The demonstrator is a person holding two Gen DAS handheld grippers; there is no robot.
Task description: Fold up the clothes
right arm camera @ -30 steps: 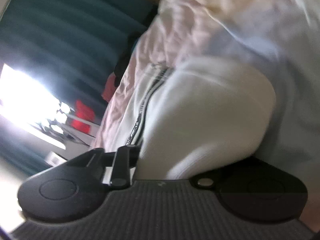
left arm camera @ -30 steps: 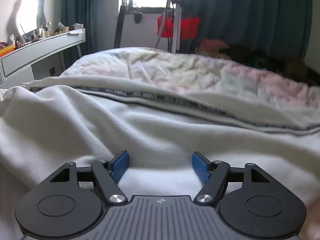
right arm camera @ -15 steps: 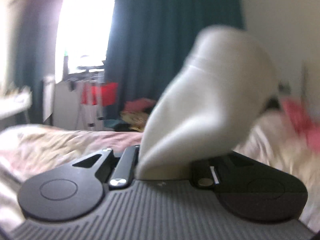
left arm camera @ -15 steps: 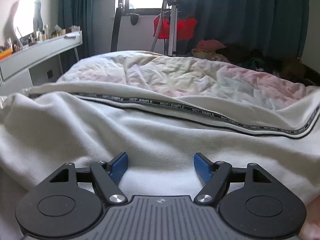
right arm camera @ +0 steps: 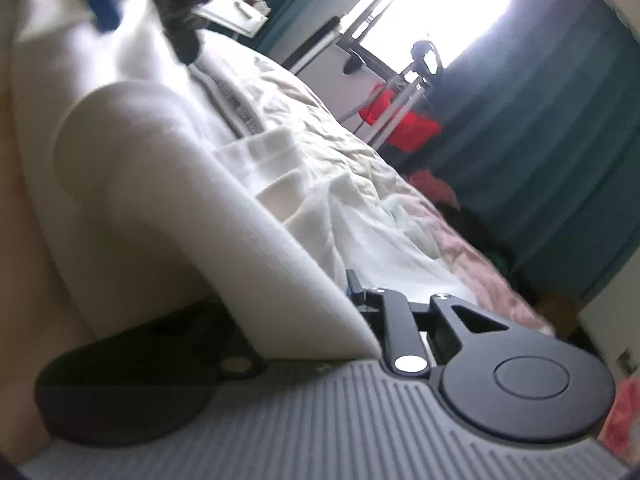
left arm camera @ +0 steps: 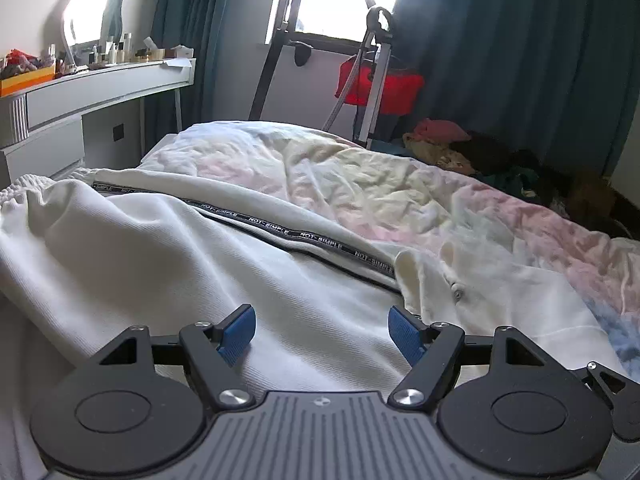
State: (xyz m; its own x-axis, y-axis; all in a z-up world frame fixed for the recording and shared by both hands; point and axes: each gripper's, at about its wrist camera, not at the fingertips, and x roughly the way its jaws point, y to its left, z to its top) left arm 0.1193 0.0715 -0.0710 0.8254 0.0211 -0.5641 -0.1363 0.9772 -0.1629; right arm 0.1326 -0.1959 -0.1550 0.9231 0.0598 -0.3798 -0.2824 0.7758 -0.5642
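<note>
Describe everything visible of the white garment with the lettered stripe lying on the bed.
The white garment looks like thick ribbed knit. A dark tape stripe reading NOT-SIMPLE runs along it. It lies rumpled across the bed's pastel duvet, with an elastic edge at far left and a small metal snap on its right part. The open left gripper hovers over it; the right gripper is clamped on a bunched fold.

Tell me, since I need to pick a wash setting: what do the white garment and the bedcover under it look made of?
White garment: seemingly a thick cotton-type knit, matte, with fine ribbing and soft rounded folds; a woven black tape with lettering runs along it. Bedcover: likely thin woven cotton, matte, with sharp small creases and a faded pastel print. The fibre itself cannot be confirmed.
</note>
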